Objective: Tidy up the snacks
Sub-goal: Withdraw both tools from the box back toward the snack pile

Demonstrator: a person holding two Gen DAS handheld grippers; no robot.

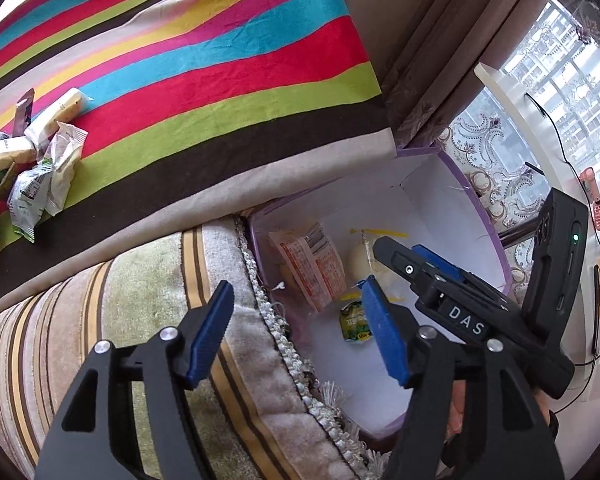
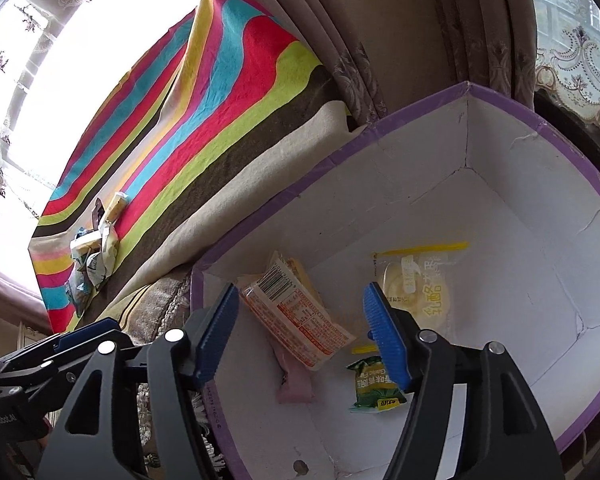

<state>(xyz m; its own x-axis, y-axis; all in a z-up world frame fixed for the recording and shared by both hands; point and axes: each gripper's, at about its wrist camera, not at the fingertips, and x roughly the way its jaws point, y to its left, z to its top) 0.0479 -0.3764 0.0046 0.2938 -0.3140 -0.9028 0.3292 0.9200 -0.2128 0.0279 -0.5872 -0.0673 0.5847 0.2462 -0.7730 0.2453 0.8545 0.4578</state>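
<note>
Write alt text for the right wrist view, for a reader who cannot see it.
The open, empty right gripper hovers over a white box with purple edging that holds an orange snack packet, a pink packet, a green packet and a clear yellow-sealed pastry bag. Behind, more wrapped snacks lie heaped on a striped cloth.

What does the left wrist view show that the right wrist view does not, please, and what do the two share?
Only the left wrist view shows the white shelf with the pink phone, and the right gripper reaching over the box.

Only the right wrist view shows the pink packet under the orange packet.

Both show the purple-rimmed box, the orange packet, the green packet, the yellow-sealed bag, and the snack pile on the striped cloth.
</note>
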